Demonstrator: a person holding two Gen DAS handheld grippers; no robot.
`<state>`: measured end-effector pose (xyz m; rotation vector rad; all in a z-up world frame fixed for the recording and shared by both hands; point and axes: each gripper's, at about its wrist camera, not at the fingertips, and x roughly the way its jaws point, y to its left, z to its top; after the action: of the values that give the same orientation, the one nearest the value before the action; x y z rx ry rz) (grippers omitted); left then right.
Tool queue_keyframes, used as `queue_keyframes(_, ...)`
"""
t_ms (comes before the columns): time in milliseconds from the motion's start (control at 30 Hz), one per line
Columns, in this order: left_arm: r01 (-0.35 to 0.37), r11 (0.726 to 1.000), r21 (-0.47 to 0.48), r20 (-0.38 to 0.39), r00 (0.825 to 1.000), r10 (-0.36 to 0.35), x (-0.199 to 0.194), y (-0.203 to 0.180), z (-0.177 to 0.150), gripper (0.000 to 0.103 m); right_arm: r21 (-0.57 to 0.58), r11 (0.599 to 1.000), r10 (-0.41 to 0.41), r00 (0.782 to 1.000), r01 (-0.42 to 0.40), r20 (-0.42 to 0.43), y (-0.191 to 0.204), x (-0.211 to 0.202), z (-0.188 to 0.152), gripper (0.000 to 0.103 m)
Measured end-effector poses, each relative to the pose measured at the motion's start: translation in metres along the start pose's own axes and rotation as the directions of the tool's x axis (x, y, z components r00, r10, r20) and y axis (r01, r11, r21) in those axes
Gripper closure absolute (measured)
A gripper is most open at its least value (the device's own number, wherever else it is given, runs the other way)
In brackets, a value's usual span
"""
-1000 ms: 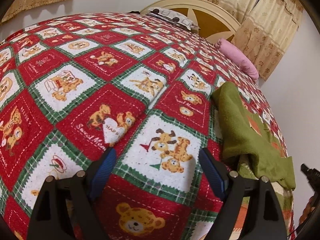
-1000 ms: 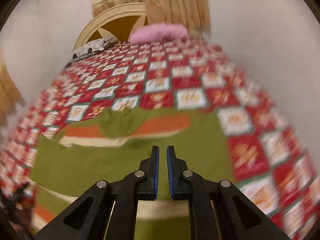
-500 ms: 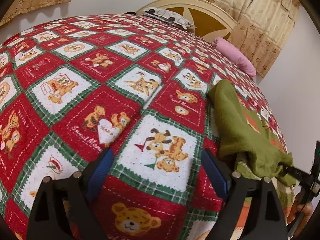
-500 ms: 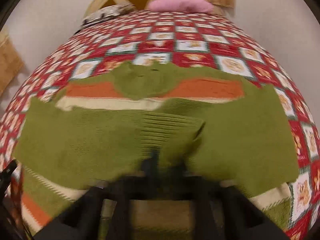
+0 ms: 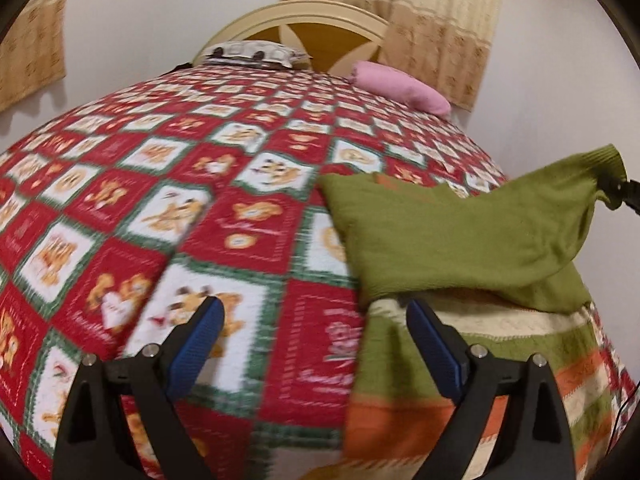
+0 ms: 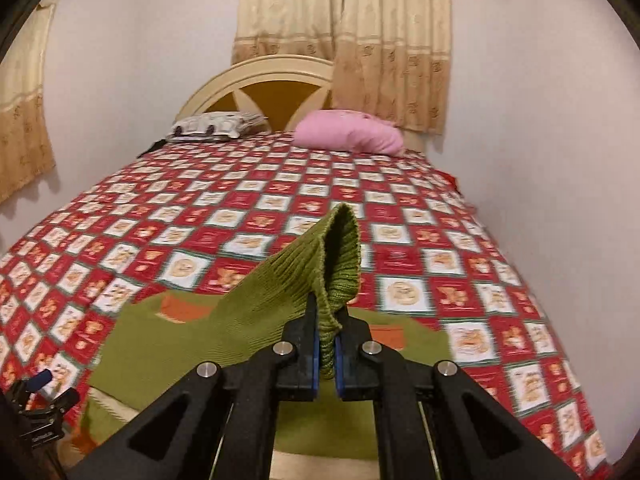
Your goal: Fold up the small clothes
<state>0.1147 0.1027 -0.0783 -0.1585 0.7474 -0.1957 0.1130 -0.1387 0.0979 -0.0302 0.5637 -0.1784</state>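
A small green knit sweater (image 5: 460, 236) with orange and cream stripes lies on the bed near its front edge. My right gripper (image 6: 326, 354) is shut on the ribbed cuff of its green sleeve (image 6: 288, 292) and holds the sleeve lifted above the body of the sweater. In the left wrist view the lifted sleeve stretches up to the right gripper (image 5: 618, 192) at the right edge. My left gripper (image 5: 312, 344) is open and empty, low over the sweater's left edge and the bedspread.
The bed has a red, white and green teddy-bear quilt (image 5: 180, 184). A pink pillow (image 6: 348, 132) and a patterned pillow (image 6: 216, 125) lie by the cream headboard (image 6: 280, 76). Curtains (image 6: 344, 28) hang behind. A white wall runs along the bed's right side.
My right gripper dropped to the sweater, shut on the sleeve cuff and lifted it up. My left gripper swung right toward the sweater and stayed open.
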Motion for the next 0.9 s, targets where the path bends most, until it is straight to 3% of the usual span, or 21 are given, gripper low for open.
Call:
queue_keyframes(100,-0.071,0.995,0.07,-0.051,0.996,0.074,0.015,-0.016,0.003,0.008,0.002,1.0,-0.026,0.999,0.026,-0.047,-0.014,0.017,-0.013,0.099)
queue_keyframes(200,-0.161,0.978,0.132,-0.134,0.975,0.178,0.035,-0.025,0.001,0.006,-0.028,0.999,-0.038,0.991,0.035,-0.127,-0.02,0.042,-0.042,0.098)
queue_keyframes(333,-0.233,0.964,0.128,-0.14,0.958,0.251,0.037,-0.023,0.005,0.0,-0.085,0.995,-0.079,0.966,0.059,-0.247,-0.023,0.078,-0.079,0.093)
queue_keyframes(433,-0.248,0.964,0.097,-0.172,0.95,0.261,0.038,-0.021,0.009,0.0,-0.074,0.988,-0.155,0.935,0.138,-0.319,-0.04,0.092,-0.101,0.078)
queue_keyframes(567,-0.266,0.959,0.098,-0.182,0.943,0.28,0.045,-0.033,0.011,0.0,0.038,0.948,-0.291,0.91,0.315,-0.295,-0.07,0.075,-0.101,0.078)
queue_keyframes(633,-0.293,0.949,0.115,-0.183,0.933,0.31,0.054,-0.042,0.016,0.0,0.107,0.953,-0.252,0.936,0.284,-0.246,-0.074,0.059,-0.094,0.078)
queue_keyframes(700,-0.32,0.941,0.112,-0.179,0.925,0.336,0.059,-0.046,0.02,0.0,0.116,0.978,-0.149,0.967,0.175,-0.207,-0.064,0.052,-0.089,0.078)
queue_keyframes(767,-0.348,0.931,0.107,-0.178,0.915,0.362,0.063,-0.046,0.025,0.0,0.086,0.995,-0.039,0.978,0.058,-0.204,-0.046,0.057,-0.085,0.078)
queue_keyframes(867,-0.367,0.924,0.108,-0.163,0.911,0.38,0.06,-0.036,0.027,0.0,0.07,0.992,0.121,0.957,-0.106,-0.263,-0.026,0.077,-0.093,0.078)
queue_keyframes(900,-0.361,0.925,0.115,-0.158,0.913,0.376,0.059,-0.032,0.028,0.0,0.056,0.992,0.124,0.943,-0.113,-0.309,-0.021,0.088,-0.099,0.078)
